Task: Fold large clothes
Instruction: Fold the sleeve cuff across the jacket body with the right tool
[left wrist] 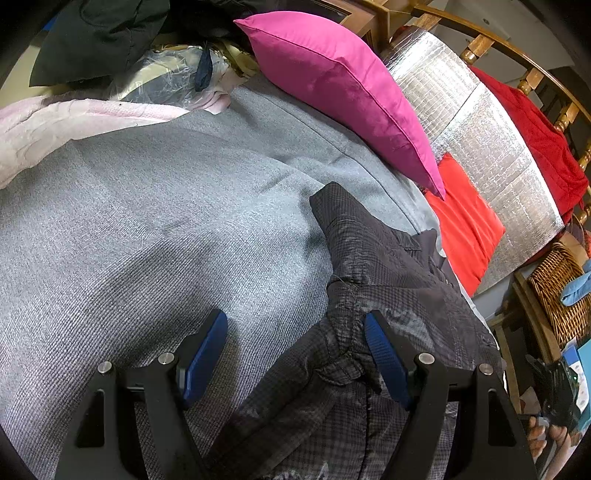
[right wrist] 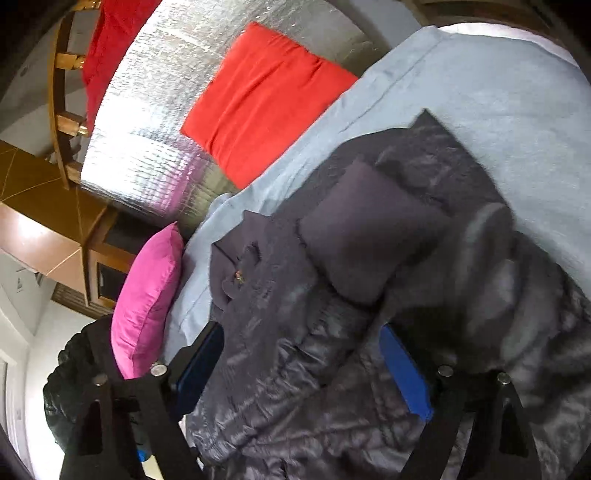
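A dark grey quilted jacket [left wrist: 388, 258] lies crumpled on the grey bed cover [left wrist: 147, 221]. My left gripper [left wrist: 295, 350] is open over its sleeve. The bunched cuff rests against the right blue pad [left wrist: 384, 358], and the left pad [left wrist: 205, 354] hangs over bare cover. In the blurred right wrist view the jacket [right wrist: 369, 240] spreads under and between the fingers of my right gripper [right wrist: 303, 365]. That gripper is open wide, with its blue pads [right wrist: 404, 369] on either side of a fold and not pressing it.
A magenta pillow [left wrist: 332, 81], a red cushion [left wrist: 461, 229] and a silver foil mat [left wrist: 480, 129] line the bed's far edge below a wooden rail [left wrist: 480, 40]. A pink blanket [left wrist: 55, 125] and dark clothes [left wrist: 99, 33] lie at the back left. A wicker basket [left wrist: 554, 291] stands right.
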`<state>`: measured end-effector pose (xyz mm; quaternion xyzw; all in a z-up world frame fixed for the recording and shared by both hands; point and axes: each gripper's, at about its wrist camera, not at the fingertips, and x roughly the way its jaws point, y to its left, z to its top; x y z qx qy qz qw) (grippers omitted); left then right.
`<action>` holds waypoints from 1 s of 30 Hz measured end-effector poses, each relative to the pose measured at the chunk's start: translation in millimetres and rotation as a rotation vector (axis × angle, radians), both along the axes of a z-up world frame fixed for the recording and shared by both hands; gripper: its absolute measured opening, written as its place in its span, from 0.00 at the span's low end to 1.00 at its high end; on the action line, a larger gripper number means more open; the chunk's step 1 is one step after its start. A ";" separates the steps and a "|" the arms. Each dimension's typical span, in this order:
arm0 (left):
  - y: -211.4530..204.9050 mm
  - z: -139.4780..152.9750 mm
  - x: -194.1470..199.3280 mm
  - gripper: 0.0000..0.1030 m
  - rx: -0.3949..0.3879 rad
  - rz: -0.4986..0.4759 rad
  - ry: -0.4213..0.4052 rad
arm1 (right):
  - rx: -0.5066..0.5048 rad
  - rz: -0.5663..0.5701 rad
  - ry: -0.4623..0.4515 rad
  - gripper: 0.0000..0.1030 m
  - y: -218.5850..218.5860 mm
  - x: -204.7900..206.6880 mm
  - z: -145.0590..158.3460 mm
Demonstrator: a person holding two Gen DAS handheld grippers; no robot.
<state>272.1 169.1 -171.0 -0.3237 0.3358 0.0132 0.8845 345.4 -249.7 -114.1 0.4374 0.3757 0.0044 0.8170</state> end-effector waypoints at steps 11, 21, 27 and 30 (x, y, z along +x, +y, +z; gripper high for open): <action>1.7 0.0 -0.7 0.75 -0.002 0.002 -0.001 | -0.107 0.001 0.113 0.22 7.1 30.5 -14.2; -23.8 36.9 -19.0 0.75 0.006 -0.113 -0.105 | -0.159 0.068 -0.100 0.21 54.5 13.8 77.4; -1.0 9.3 -0.7 0.75 -0.344 -0.125 -0.061 | -0.128 0.051 -0.141 0.21 57.1 -14.8 89.9; 13.1 2.3 0.6 0.74 -0.455 -0.110 -0.064 | -0.130 0.045 -0.116 0.21 53.7 -23.2 79.7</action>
